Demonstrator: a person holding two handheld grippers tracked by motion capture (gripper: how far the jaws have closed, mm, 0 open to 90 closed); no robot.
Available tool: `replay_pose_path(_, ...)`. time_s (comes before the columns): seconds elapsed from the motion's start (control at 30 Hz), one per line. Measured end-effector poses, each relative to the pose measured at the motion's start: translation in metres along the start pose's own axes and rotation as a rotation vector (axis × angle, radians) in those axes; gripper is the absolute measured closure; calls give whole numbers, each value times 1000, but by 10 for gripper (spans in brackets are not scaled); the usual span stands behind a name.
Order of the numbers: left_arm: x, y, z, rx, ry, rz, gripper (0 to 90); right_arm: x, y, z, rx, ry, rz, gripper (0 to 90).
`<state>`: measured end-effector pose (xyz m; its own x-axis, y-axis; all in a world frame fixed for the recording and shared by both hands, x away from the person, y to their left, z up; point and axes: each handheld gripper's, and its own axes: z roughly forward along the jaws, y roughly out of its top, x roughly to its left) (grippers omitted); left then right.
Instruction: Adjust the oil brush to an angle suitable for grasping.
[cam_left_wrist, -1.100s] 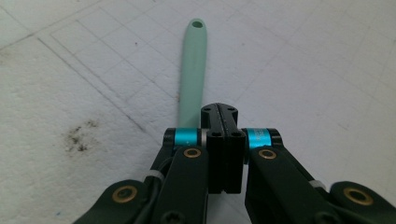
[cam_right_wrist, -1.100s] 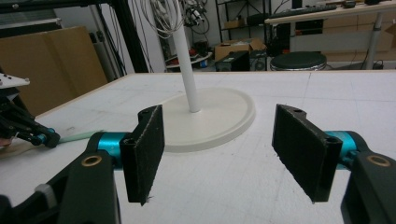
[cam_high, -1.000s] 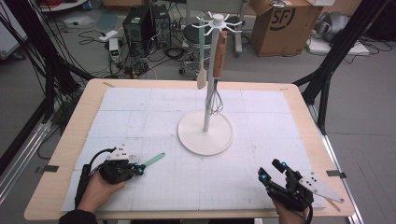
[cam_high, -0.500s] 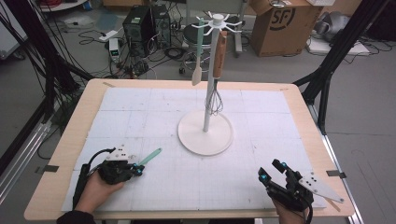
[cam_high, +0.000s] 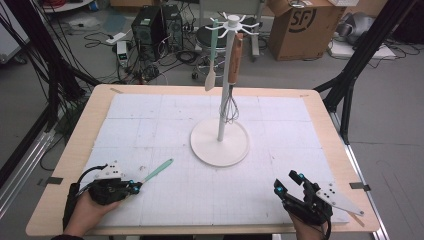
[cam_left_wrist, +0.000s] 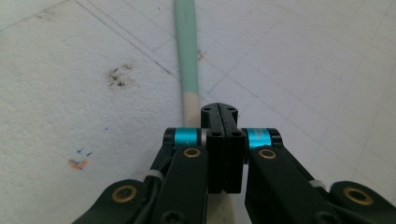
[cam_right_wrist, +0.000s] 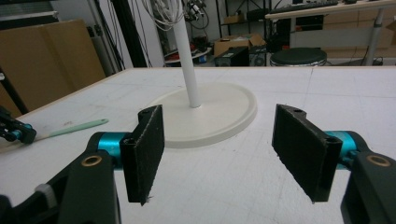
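- Black two-jaw left gripper (cam_high: 134, 186), cyan bands, brass-coloured pivot screws, white top plate, black cable looping off.
- Black right gripper (cam_right_wrist: 217, 151), flat rough pads (cam_right_wrist: 148, 149) (slightly frayed), cyan bands, grey three-cornered dotted plate.

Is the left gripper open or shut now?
Shut. In its own view the left gripper has both jaws pressed together, beside the green utensil lying on the mat, not around it.

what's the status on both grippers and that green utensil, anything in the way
Left gripper jaws shut beside the green utensil. Utensil flat on mat. Right gripper jaws open, empty. Rack stands beyond, path clear.
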<state>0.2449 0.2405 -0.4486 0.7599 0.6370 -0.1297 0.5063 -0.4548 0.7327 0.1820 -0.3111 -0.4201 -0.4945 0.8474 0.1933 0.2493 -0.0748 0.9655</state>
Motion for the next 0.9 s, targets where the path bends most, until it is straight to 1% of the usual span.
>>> replay_pose_path(0.13,2,2,0,6,27,18,900,0,0,0,-1,0,-4,338)
replay_pose_path(0.2,3,2,1,6,38,18,899,-1,0,0,-3,0,-4,338)
replay_pose_path(0.23,5,2,1,4,47,22,899,0,0,-1,-3,-1,6,338)
replay_pose_path(0.27,5,2,1,-1,42,12,899,-1,0,-1,-3,-1,3,338)
replay_pose_path(0.33,8,2,1,-2,48,16,899,-1,-1,-1,-2,-2,6,338)
replay_pose_path(0.4,10,3,1,-3,46,6,899,-1,-1,-1,-3,0,3,338)
replay_pose_path(0.47,11,2,2,-14,54,1,899,-1,-1,-1,-3,-1,4,338)
replay_pose_path(0.53,12,2,2,-16,49,-3,899,-2,-1,-1,-3,-1,3,338)
replay_pose_path(0.57,12,2,3,-18,54,-8,899,-2,-1,-1,-2,-2,3,338)
replay_pose_path(0.67,12,2,2,-17,51,-11,898,-1,-1,-2,-3,-3,6,338)
replay_pose_path(0.73,11,1,3,-22,49,-15,897,-1,-1,-1,-5,-2,3,337)
replay_pose_path(0.8,10,1,3,-36,29,-12,896,-1,-1,-2,-5,-2,5,338)
replay_pose_path(0.83,9,1,2,-55,19,-14,876,-1,0,-2,-3,-2,5,338)
replay_pose_path(0.87,8,1,1,-76,15,-14,821,-1,0,-2,-3,-2,6,338)
replay_pose_path(0.9,6,2,0,-94,12,-19,744,-1,0,-3,-11,-6,-1,341)
